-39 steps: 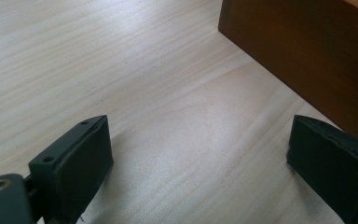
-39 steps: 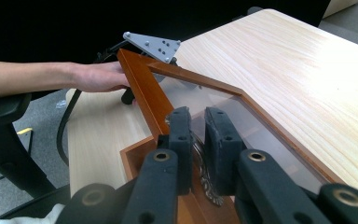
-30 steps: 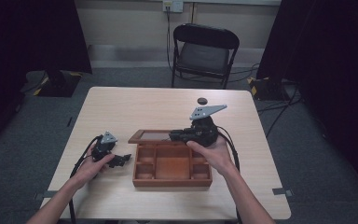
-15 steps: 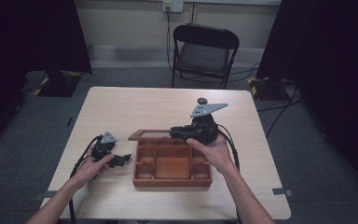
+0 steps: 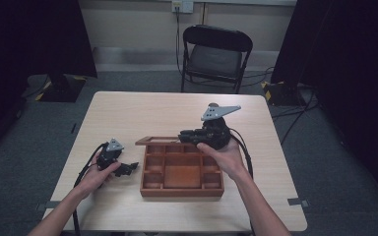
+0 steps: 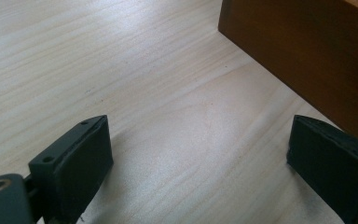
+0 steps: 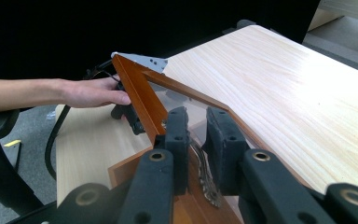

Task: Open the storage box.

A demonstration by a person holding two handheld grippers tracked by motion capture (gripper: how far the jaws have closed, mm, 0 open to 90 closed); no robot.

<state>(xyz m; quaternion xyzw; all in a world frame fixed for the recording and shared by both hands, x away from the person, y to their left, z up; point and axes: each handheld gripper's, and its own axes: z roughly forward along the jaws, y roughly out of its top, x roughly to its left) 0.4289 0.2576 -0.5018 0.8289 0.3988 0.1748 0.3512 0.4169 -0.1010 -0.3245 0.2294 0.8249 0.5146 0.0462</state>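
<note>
Standing tilted up from the wooden box [image 5: 182, 172], the glass-paned lid [image 7: 140, 93] has its metal clasp [image 7: 204, 175] pinched between the right gripper [image 7: 198, 128] jaws. The left gripper [image 5: 128, 169] rests spread on the table [image 5: 142, 113], just beside the box.

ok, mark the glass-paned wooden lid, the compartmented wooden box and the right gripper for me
Glass-paned wooden lid [image 7: 140, 93], right gripper view, on its brown frame rail.
Compartmented brown wooden box [image 5: 182, 192], high view, on its near wall.
Right gripper [image 7: 198, 135], right gripper view, midway between its jaws, closed on the lid's metal clasp.
</note>
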